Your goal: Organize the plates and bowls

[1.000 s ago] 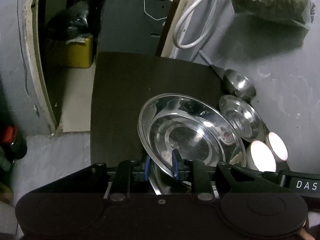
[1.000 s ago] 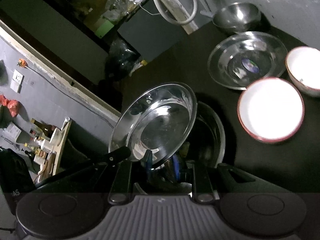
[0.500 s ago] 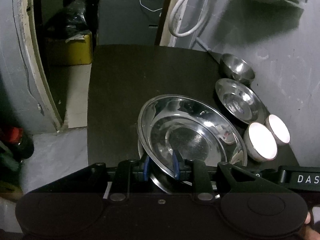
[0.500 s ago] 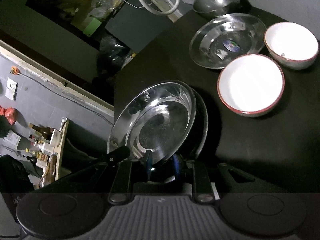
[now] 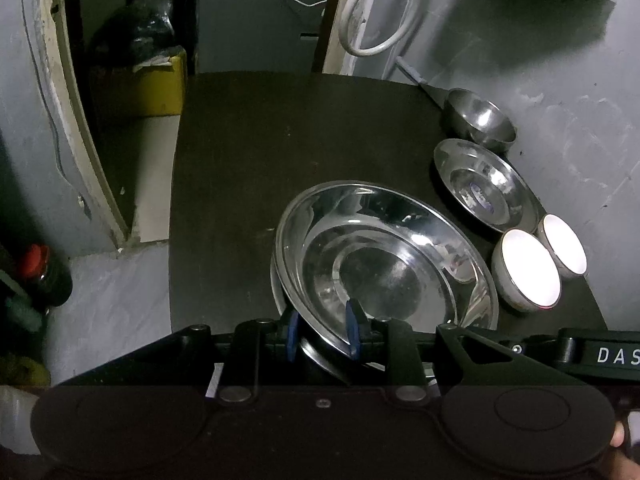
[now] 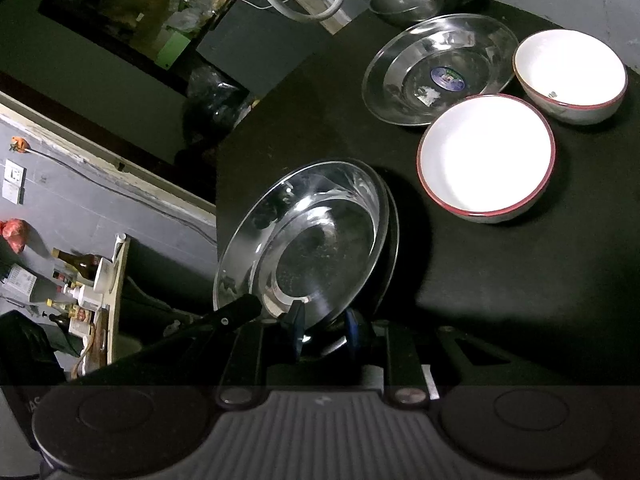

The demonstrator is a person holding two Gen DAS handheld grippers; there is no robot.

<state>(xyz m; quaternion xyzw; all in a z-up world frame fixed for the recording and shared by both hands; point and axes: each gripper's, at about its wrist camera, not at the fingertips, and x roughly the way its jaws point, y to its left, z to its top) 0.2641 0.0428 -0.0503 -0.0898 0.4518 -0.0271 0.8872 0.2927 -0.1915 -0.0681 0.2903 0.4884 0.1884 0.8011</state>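
Both hand-held grippers, left (image 5: 322, 334) & right (image 6: 324, 334), pinch top steel plate (image 5: 384, 264), tilted over another; bowls (image 6: 486, 158) ahead-right unsorted.

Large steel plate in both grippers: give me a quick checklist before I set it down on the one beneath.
1. Left gripper on the near rim of the large steel plate: ok, blue fingers straddle the rim.
2. Right gripper on the same plate's rim: ok, shut on it.
3. Lower steel plate beneath: ok, its edge shows just past the held one.
4. Held plate level: not ok, it is tilted against the lower one.
5. Nearer white bowl apart from the plates: ok, bare dark table between.
6. Full seating in the lower plate: cannot tell, the contact is hidden.
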